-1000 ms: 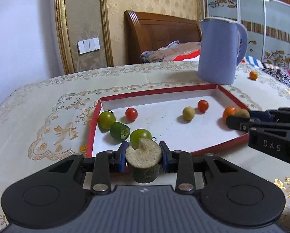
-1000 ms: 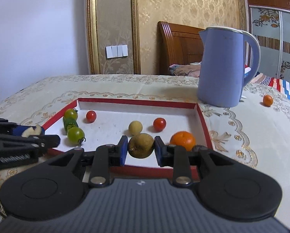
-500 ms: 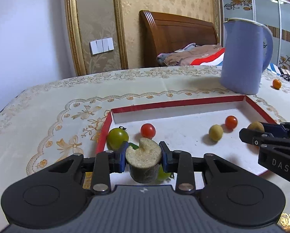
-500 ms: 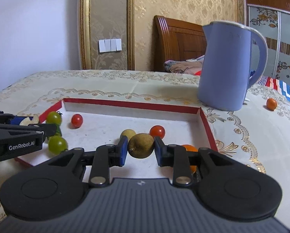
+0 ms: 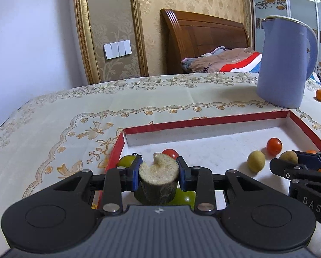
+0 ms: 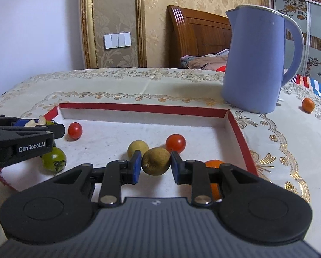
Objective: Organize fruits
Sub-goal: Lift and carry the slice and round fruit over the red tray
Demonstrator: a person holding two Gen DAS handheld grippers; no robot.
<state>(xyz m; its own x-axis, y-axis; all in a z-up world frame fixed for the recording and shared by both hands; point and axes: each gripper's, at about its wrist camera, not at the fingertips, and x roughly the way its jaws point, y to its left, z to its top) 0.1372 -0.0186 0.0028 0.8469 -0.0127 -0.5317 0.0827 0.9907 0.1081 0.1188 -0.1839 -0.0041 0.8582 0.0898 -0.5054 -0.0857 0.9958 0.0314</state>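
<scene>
- Between the blue pads of the left hand-held gripper (image 5: 158,173) sits a cut green fruit piece (image 5: 157,181) with a pale, grainy top; the pads press on both its sides, so it is grasped.
- Just beyond and left of that left hand-held gripper's tips, a green tomato (image 5: 127,161) and a red cherry tomato (image 5: 170,153) lie in the near-left corner of the red-rimmed tray (image 5: 203,122).
- Under the held piece, partly hidden by it, another green tomato (image 5: 186,196) shows.
- Ahead and to the right of the left hand-held gripper, a yellowish round fruit (image 5: 256,161) and a second red tomato (image 5: 274,146) rest on the tray's white floor.
- Clenched in the right hand-held gripper (image 6: 156,165) is a brown-green oval fruit (image 6: 156,161), held over the tray's near part.
- Just past the right hand-held gripper's tips lie that yellowish fruit and red tomato; an orange fruit (image 6: 214,164) lies close behind its right finger, partly hidden.
- Far beyond the right hand-held gripper, outside the tray, a blue jug (image 6: 255,58) stands on the tabletop (image 6: 182,86), with a small orange fruit (image 6: 307,105) to its right.
</scene>
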